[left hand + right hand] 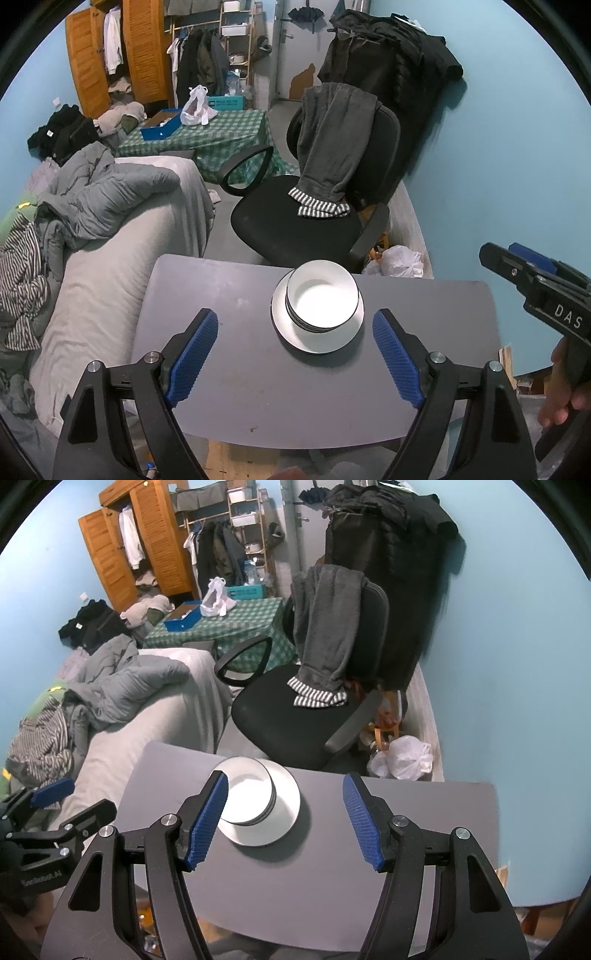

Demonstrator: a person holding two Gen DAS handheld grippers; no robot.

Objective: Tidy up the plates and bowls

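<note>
Left gripper (293, 354) nearest the lens: blue fingers (192, 356) spread wide, holding nothing, hovering over the near half of the grey tabletop (221, 387). Bowls (323, 299), nested in a stack, sit on a white plate (317, 341) just past the fingertips at 12 o'clock, toward the tabletop's far edge. Right gripper (286, 819) also wide and empty; in its view the plate (284, 808) and bowls (247, 794) sit at 11 o'clock, left finger (207, 819) overlapping the stack's edge; contact can't be judged. Each gripper shows at the other view's edge: right at 3 o'clock, left at 9. Chair (295, 221) with grey clothes draped just beyond the tabletop at 12, bed (110, 258) at 10.
</note>
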